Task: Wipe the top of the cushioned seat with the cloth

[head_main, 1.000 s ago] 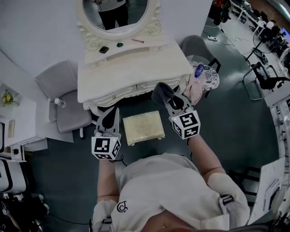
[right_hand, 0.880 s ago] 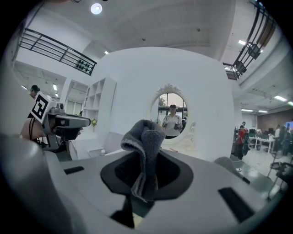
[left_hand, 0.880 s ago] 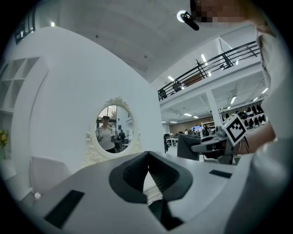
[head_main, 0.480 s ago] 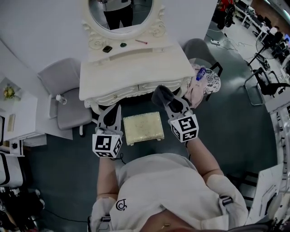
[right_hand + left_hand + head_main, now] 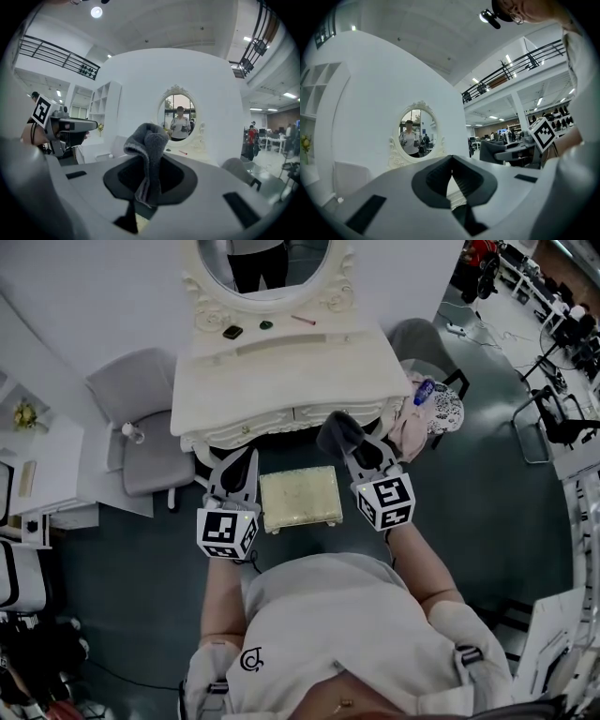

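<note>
Head view, left to right:

- Grey chair (image 5: 141, 432) stands at the left end of the white bench (image 5: 281, 381), on the dark floor.
- Left hand-held gripper (image 5: 242, 463) is just left of the cushioned seat (image 5: 300, 500) and points toward the bench. In the left gripper view the left hand-held gripper (image 5: 451, 161) has its jaws closed tip to tip with nothing between them, aimed level at the oval mirror (image 5: 415, 133).
- The cushioned seat has a pale cream rectangular top. It sits on the floor just in front of the bench, between the two grippers. Top is bare, nothing resting on it.
- The bench carries the oval mirror (image 5: 267, 259) at the back. A few small items lie below it: a dark one (image 5: 232, 332), a green one (image 5: 266, 325) and a thin red stick (image 5: 303, 320).
- Right hand-held gripper (image 5: 351, 444) is by the seat's far right corner. In the right gripper view the right hand-held gripper (image 5: 149, 176) is clamped on the cloth (image 5: 147, 143). The cloth is grey and folded, and it bunches up above the jaw tips.
- In the head view the cloth (image 5: 335, 432) lies against the bench's front edge, apart from the seat top.
- A second chair (image 5: 422, 343) at the bench's right end has clothes piled on it.
</note>
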Demonstrator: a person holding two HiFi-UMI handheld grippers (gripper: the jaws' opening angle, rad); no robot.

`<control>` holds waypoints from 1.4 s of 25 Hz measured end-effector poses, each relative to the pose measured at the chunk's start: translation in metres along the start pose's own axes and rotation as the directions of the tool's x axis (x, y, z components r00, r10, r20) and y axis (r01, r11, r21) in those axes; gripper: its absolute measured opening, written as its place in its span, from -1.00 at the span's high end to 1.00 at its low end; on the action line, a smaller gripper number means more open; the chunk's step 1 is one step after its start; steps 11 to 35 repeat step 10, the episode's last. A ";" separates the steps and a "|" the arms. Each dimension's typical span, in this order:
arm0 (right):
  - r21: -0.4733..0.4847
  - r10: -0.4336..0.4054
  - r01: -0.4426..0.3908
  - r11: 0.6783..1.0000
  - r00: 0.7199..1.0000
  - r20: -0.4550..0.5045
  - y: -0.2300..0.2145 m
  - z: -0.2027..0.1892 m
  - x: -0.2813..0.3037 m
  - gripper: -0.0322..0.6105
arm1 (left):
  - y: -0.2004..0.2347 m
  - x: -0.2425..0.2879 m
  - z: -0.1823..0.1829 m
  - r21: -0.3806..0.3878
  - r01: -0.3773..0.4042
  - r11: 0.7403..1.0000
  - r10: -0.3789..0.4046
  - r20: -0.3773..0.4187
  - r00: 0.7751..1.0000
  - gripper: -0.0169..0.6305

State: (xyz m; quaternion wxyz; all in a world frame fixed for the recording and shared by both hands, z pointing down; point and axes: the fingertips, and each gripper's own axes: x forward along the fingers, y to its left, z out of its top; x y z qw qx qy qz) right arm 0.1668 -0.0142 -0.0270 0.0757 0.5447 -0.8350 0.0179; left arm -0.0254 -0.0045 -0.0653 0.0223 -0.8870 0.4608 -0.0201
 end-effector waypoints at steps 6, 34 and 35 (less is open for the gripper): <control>-0.016 -0.002 0.002 1.000 1.000 -0.006 0.002 -0.003 -0.005 0.69 | -0.005 -0.003 -0.001 0.002 0.003 1.000 -0.003 -0.005 1.000 0.91; -0.029 -0.007 0.007 1.000 1.000 -0.005 0.000 -0.003 -0.006 0.69 | -0.009 -0.001 -0.001 0.006 0.012 1.000 -0.012 -0.007 1.000 0.91; -0.029 -0.007 0.007 1.000 1.000 -0.005 0.000 -0.003 -0.006 0.69 | -0.009 -0.001 -0.001 0.006 0.012 1.000 -0.012 -0.007 1.000 0.91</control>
